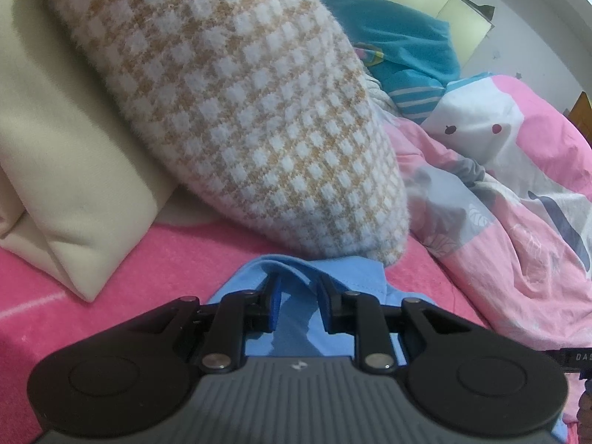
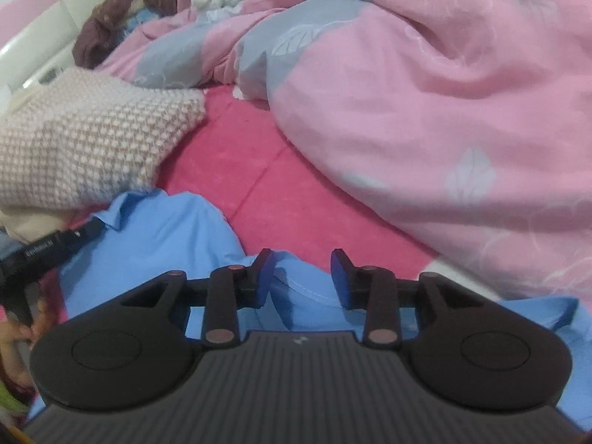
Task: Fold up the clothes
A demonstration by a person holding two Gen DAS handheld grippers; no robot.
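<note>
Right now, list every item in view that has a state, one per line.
Left claw: open, fingers straddling a ridge of the blue shirt.
Right claw: open, a fold of shirt between its fingers, not pinched.
Blue shirt: crumpled, unfolded, on the pink sheet.
Checked knit garment: folded, resting on the cream one.
Cream garment: folded.
Pink duvet: bunched up.

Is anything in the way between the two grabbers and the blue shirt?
Nothing visible is. The left gripper sits open right over the blue shirt's collar, and the right gripper is open with a hump of the shirt between its fingers. The checkered sweater lies just beyond the collar, not in between.
</note>
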